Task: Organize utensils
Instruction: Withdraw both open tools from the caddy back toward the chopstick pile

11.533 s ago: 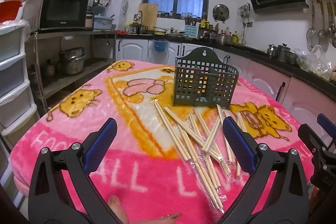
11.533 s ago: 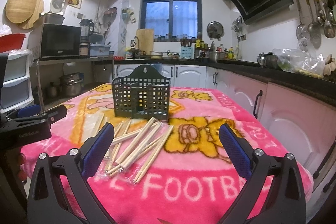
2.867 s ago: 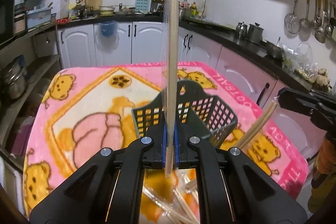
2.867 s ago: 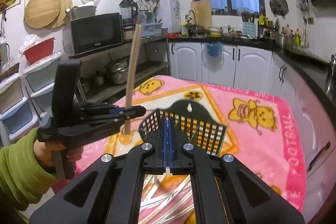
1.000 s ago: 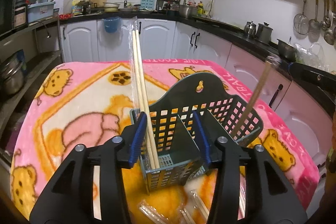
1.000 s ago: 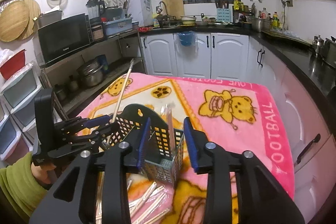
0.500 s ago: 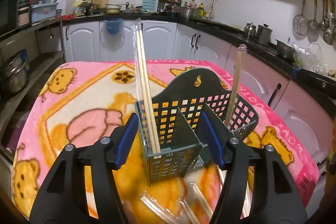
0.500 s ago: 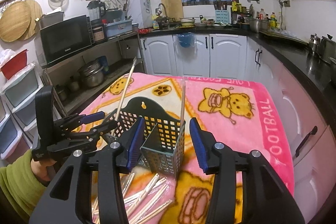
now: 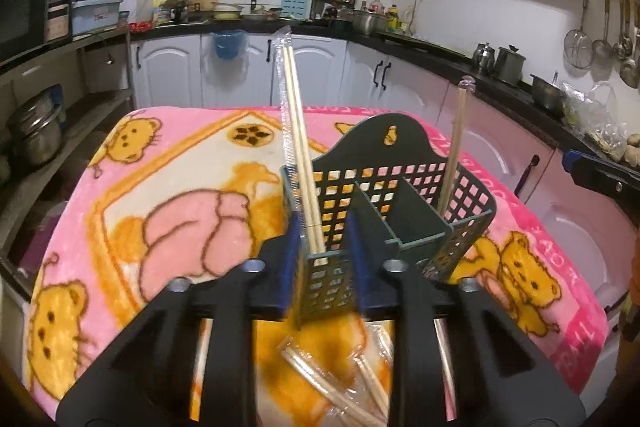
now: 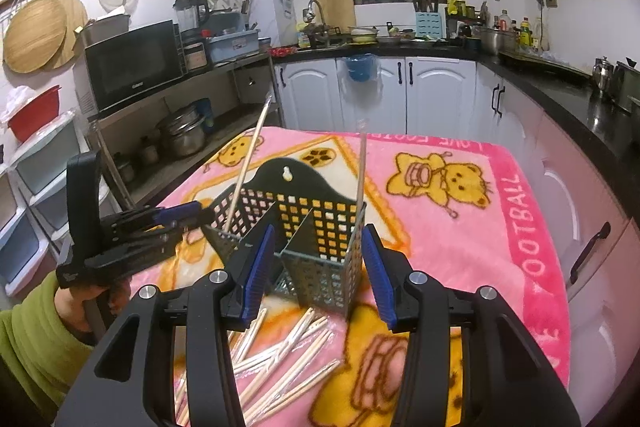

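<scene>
Our left gripper (image 9: 322,261) has its jaws apart but narrow, with nothing between them; they frame the near corner of the dark green utensil basket (image 9: 384,211), and the wrapped pair of chopsticks (image 9: 298,163) stands just in front of them, in the left compartment, leaning against the basket rim. Our right gripper (image 10: 318,269) is wide and empty; its two blue pads (image 10: 260,263) stand on both sides of the basket without touching it, as far as we can tell. A second wrapped pair (image 10: 362,175) stands almost upright in the right compartment, at the far right corner. We judge that the task is only at its beginning: two pairs are placed, and many loose wrapped chopsticks (image 10: 276,355) lie in a mixed heap on the pink blanket (image 10: 472,211), just before the basket and under our grippers. For the next pick, both grippers must go back and down to this heap. The standing pairs are tall and lean outward, so we should retreat without brushing them, because the light basket could tip over. To the right of the basket the blanket is free up to the table edge, and the white cabinets (image 10: 432,95) are well apart; on the left side the table edge is nearer to the basket.
</scene>
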`<state>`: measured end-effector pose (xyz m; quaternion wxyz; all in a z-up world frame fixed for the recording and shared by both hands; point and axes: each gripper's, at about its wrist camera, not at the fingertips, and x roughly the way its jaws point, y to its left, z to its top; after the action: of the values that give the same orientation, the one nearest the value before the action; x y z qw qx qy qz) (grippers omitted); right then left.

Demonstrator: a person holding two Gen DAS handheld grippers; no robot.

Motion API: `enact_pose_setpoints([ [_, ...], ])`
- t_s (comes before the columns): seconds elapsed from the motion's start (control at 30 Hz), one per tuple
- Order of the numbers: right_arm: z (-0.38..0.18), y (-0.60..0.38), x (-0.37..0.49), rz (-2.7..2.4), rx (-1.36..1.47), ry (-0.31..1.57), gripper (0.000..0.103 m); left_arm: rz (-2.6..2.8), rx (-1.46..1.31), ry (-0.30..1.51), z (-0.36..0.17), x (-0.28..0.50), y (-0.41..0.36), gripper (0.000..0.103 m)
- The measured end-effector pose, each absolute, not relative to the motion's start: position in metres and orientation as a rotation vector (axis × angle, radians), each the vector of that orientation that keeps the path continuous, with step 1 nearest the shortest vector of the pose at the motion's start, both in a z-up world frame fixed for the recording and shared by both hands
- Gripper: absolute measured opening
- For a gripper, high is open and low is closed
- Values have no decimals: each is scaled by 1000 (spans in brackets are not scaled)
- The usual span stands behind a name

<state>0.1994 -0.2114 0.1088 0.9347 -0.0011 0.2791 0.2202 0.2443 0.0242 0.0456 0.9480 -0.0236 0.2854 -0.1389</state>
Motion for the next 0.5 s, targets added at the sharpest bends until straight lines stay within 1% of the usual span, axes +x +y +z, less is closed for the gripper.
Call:
enact_pose_setpoints([
  [0.23, 98, -207, 192, 461, -2, 592, 43, -303, -54, 602, 40, 231, 25, 14],
  [0.5, 71, -204, 188, 467, 7, 648, 43, -314, -78, 648, 28, 213, 28, 15],
])
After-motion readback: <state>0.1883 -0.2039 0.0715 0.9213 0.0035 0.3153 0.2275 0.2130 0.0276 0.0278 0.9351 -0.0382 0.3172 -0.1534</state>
